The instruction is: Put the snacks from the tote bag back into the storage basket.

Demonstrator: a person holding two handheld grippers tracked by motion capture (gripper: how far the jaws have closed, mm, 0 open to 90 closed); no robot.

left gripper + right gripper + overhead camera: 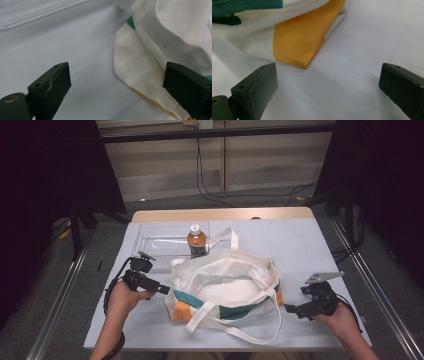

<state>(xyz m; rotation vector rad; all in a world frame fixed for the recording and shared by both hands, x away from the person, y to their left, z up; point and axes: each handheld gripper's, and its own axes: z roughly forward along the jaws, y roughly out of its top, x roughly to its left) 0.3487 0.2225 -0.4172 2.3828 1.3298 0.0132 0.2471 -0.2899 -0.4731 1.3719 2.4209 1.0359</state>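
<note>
A cream tote bag (225, 290) w/ green and orange panels lay slumped at the middle of the table (310, 250), mouth open upward, its long straps (235, 332) looping out toward the near edge and one more strap trailing back toward the far side. Just behind the bag stood a bottle (196, 241) w/ brown liquid and a light cap, upright, at the right end of a clear plastic tray (155, 242) (whether inside it or at its edge, can't tell).

The left gripper (161, 289) was held low by the left hand (122, 297), tip right at the bag's left side, approx. level w/ the orange corner. In the left gripper view its jaws stood wide apart w/ nothing between them but table cover; the cream fabric (140, 65) reached in front of the right-hand jaw, and a thin orange seam line ran near it.

The right gripper (291, 309) sat in the right hand (340, 320) near the bag's right end, pointing at it, not touching. In the right gripper view the jaws were likewise spread, empty, and the bag's orange corner (299, 42) lay on the table just beyond them, nearer the left-hand jaw, w/ green fabric above.
</note>
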